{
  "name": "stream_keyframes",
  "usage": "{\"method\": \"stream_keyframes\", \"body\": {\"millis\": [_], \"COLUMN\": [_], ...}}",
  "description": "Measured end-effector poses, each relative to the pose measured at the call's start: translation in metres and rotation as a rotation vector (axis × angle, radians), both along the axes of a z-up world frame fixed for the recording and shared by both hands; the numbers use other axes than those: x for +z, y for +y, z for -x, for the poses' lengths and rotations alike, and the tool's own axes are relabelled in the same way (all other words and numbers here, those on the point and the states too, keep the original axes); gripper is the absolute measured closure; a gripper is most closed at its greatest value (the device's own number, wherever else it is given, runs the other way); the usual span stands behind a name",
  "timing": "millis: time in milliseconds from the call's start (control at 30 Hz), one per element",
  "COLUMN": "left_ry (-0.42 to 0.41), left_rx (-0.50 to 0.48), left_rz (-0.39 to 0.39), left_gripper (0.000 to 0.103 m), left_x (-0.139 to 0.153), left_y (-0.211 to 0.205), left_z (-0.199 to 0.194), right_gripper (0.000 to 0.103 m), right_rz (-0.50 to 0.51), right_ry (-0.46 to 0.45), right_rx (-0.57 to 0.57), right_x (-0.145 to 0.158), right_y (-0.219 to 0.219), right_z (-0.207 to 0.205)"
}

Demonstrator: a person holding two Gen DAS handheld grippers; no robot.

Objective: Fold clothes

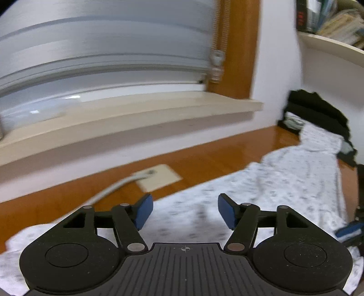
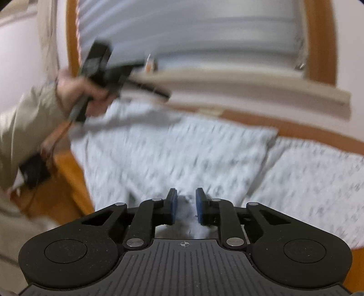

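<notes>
A white garment with a small grey print (image 1: 284,182) lies spread flat on the wooden surface (image 1: 204,159). My left gripper (image 1: 185,211) hovers over its near edge, blue pads wide apart, nothing between them. In the right wrist view the same garment (image 2: 182,148) shows a folded layer with a straight edge. My right gripper (image 2: 186,206) sits low on it with the jaws narrow. A bit of cloth shows in the gap, and the pads do not visibly press on it. A person's hand (image 2: 75,93) in a beige sleeve holds the left gripper's handle at upper left.
A cream window sill (image 1: 136,118) and closed blinds run along the back. A beige floor plate with a grey cable (image 1: 159,178) lies beyond the garment. A pile of dark clothes (image 1: 318,111) sits at the far right under a book shelf (image 1: 336,20).
</notes>
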State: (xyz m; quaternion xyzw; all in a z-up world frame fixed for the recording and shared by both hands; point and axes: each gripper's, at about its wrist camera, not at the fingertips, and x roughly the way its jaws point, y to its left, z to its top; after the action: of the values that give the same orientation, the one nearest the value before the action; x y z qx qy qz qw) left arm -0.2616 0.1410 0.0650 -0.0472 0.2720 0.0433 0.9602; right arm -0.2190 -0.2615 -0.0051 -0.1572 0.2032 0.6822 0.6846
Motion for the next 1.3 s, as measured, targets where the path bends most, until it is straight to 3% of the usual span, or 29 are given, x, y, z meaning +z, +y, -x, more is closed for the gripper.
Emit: {"method": "stream_keyframes", "body": {"millis": [67, 167, 400, 667, 700, 733, 767, 867, 1000, 1133, 1300], "left_ry": [0.009, 0.028, 0.077, 0.083, 0.074, 0.064, 0.045, -0.042, -0.097, -0.103, -0.035], "left_rx": [-0.022, -0.030, 0.017, 0.066, 0.076, 0.086, 0.104, 0.151, 0.123, 0.063, 0.070], "left_rz": [0.005, 0.013, 0.011, 0.010, 0.015, 0.020, 0.022, 0.084, 0.320, 0.457, 0.473], "left_gripper": [0.034, 0.034, 0.034, 0.034, 0.034, 0.034, 0.033, 0.031, 0.028, 0.028, 0.031], "left_x": [-0.008, -0.022, -0.040, -0.042, -0.041, -0.040, -0.038, -0.027, -0.015, -0.017, -0.029], "left_y": [-0.013, -0.027, -0.030, -0.026, -0.025, -0.023, -0.022, -0.017, -0.011, -0.017, -0.022], "left_z": [-0.013, -0.026, -0.033, -0.032, -0.031, -0.029, -0.026, -0.015, -0.011, -0.013, -0.019], "right_gripper": [0.080, 0.067, 0.056, 0.056, 0.065, 0.075, 0.093, 0.095, 0.096, 0.097, 0.097], "right_rz": [-0.016, -0.056, -0.046, 0.045, 0.045, 0.021, -0.017, -0.093, -0.121, -0.103, -0.094], "right_ry": [0.038, 0.049, 0.102, 0.276, 0.283, 0.272, 0.249, 0.186, -0.025, -0.152, -0.218], "right_rx": [-0.001, -0.042, -0.190, -0.240, -0.237, -0.224, -0.210, -0.121, 0.005, 0.066, 0.107], "right_x": [0.006, 0.019, 0.039, 0.018, 0.016, 0.016, 0.020, 0.030, 0.038, 0.032, 0.025], "right_y": [-0.003, -0.004, 0.050, 0.113, 0.116, 0.116, 0.114, 0.112, 0.111, 0.110, 0.108], "right_z": [-0.005, -0.018, -0.076, -0.127, -0.128, -0.126, -0.121, -0.101, -0.051, -0.013, 0.013]}}
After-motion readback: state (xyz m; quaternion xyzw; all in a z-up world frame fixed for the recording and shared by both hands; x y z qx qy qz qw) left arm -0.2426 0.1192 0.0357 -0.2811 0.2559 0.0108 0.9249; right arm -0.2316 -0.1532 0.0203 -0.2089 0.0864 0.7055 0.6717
